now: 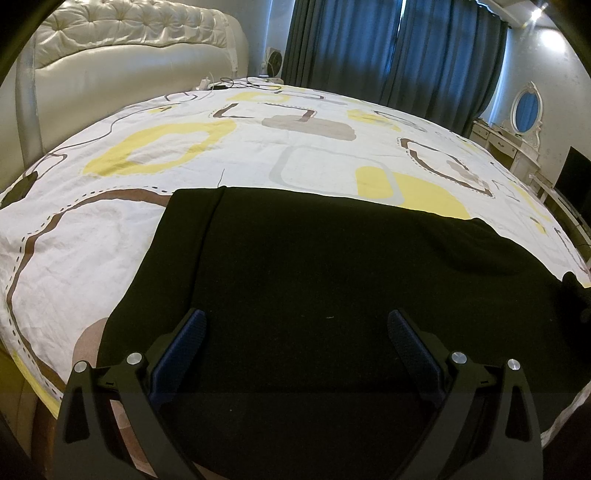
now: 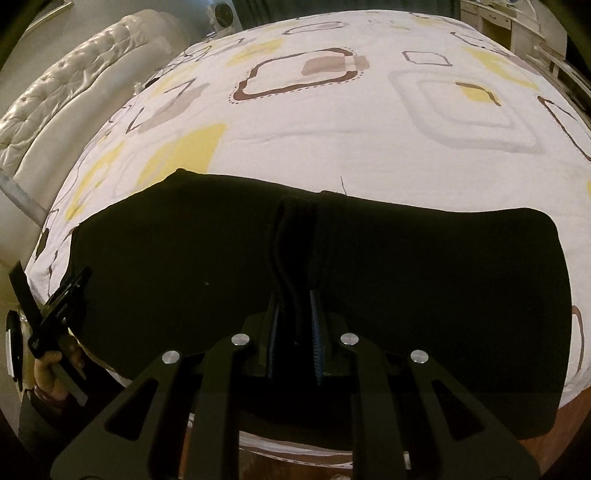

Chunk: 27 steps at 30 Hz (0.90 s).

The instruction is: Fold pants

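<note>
Item: black pants [image 1: 314, 266], spread flat on near part of bed, on patterned bedsheet [image 1: 177, 110], near edge of cloth reaching mattress edge. Look partly folded already; hard to tell layers, fabric too dark.

Handling (judgement): soft, limp, light knit; no stiffness, will sag and drag if lifted by one point. Likely grips sheet a bit, not slippery. Not fragile. Best hold: along an edge or at corners, pinching all layers together, one grip per end so fold stays square.

Right gripper [image 2: 295, 314]: jaws drawn together on a raised ridge of pants [image 2: 406, 295] mid-garment, at near edge; bunched fold runs away from fingers [image 2: 316, 332] toward far edge.

Left gripper [image 1: 295, 325]: jaws wide apart, holding nothing, hovering over near-left portion of cloth; blue pads [image 1: 184, 343] clear of fabric as far as visible. Same tool and person's hand [image 2: 51, 373] show at left edge of right wrist view.

Surrounds: tufted cream headboard [image 1: 140, 33] far left; small fan [image 1: 275, 61] and cables [image 1: 236, 84] at far side; blue curtains [image 1: 388, 48]; white dresser w/ oval mirror [image 1: 526, 107] far right; dark screen [image 1: 574, 177] right.

Obstructions: none on sheet near pants; loose thread [image 1: 221, 177] at far edge, negligible.
</note>
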Each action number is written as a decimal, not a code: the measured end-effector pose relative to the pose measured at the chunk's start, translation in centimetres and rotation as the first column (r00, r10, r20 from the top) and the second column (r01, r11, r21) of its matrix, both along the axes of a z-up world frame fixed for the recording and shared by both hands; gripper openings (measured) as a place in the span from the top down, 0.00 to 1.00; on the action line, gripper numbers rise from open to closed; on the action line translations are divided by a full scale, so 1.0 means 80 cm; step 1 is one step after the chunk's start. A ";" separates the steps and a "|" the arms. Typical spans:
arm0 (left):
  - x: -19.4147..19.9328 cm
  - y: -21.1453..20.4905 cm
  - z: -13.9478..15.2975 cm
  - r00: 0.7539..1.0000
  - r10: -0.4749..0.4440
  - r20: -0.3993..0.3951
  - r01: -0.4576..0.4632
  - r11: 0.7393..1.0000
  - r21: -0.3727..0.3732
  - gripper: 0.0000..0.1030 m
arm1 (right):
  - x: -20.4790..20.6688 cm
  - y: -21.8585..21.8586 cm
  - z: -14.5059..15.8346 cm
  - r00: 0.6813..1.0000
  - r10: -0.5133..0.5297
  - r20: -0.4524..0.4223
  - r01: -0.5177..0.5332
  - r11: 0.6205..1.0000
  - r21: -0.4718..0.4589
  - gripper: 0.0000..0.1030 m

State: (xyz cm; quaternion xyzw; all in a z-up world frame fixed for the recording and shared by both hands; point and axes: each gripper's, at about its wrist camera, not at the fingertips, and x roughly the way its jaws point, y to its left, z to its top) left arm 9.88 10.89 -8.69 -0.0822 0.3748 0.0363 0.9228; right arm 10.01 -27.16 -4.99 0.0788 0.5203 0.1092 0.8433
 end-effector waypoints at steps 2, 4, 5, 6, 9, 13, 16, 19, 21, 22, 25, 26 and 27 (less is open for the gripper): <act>-0.001 -0.001 0.000 1.000 -0.001 0.000 0.001 1.000 0.001 0.05 | 0.001 0.005 -0.001 1.000 0.008 -0.001 -0.008 1.000 -0.001 0.86; -0.001 0.000 0.000 1.000 0.000 0.000 0.000 1.000 0.000 0.05 | 0.002 0.010 -0.003 1.000 0.015 -0.003 -0.015 1.000 0.001 0.86; -0.001 -0.001 0.000 1.000 0.000 0.000 0.000 1.000 0.001 0.05 | 0.002 0.013 -0.003 1.000 0.020 -0.004 -0.020 1.000 0.002 0.86; -0.001 -0.001 0.000 1.000 -0.001 0.000 0.001 1.000 0.001 0.05 | 0.002 0.016 -0.004 1.000 0.023 -0.005 -0.023 1.000 0.002 0.86; -0.001 0.000 0.000 1.000 -0.001 0.001 0.001 1.000 0.001 0.05 | 0.003 0.026 -0.006 0.999 0.038 -0.004 -0.038 0.999 -0.013 0.86; 0.000 0.000 0.001 1.000 -0.001 0.001 0.001 1.000 0.002 0.05 | 0.003 0.034 -0.008 0.999 0.054 -0.006 -0.054 0.998 -0.021 0.86; -0.001 -0.001 0.000 1.000 -0.001 0.001 0.001 1.000 0.002 0.05 | 0.004 0.038 -0.010 0.998 0.061 -0.008 -0.061 0.998 -0.029 0.86; -0.001 -0.001 0.000 1.000 -0.001 0.001 0.001 1.000 0.002 0.05 | 0.004 0.040 -0.012 0.998 0.064 -0.012 -0.064 0.997 -0.031 0.86; -0.001 -0.001 0.000 1.000 -0.001 0.001 0.001 1.000 0.002 0.05 | 0.005 0.042 -0.013 0.998 0.066 -0.015 -0.066 0.997 -0.032 0.86; -0.001 -0.001 0.000 1.000 -0.001 0.002 0.001 1.000 0.002 0.05 | 0.006 0.043 -0.013 0.998 0.068 -0.016 -0.068 0.997 -0.032 0.86; -0.001 -0.001 0.000 1.000 -0.001 0.002 0.001 1.000 0.002 0.05 | 0.006 0.048 -0.014 0.997 0.077 -0.018 -0.078 0.996 -0.035 0.86; -0.001 -0.001 0.000 1.000 -0.001 0.002 0.001 1.000 0.002 0.05 | 0.006 0.050 -0.015 0.996 0.084 -0.018 -0.085 0.996 -0.025 0.86; -0.001 -0.001 0.000 1.000 -0.001 0.002 0.001 1.000 0.002 0.05 | 0.007 0.053 -0.015 0.996 0.092 -0.023 -0.092 0.996 -0.010 0.87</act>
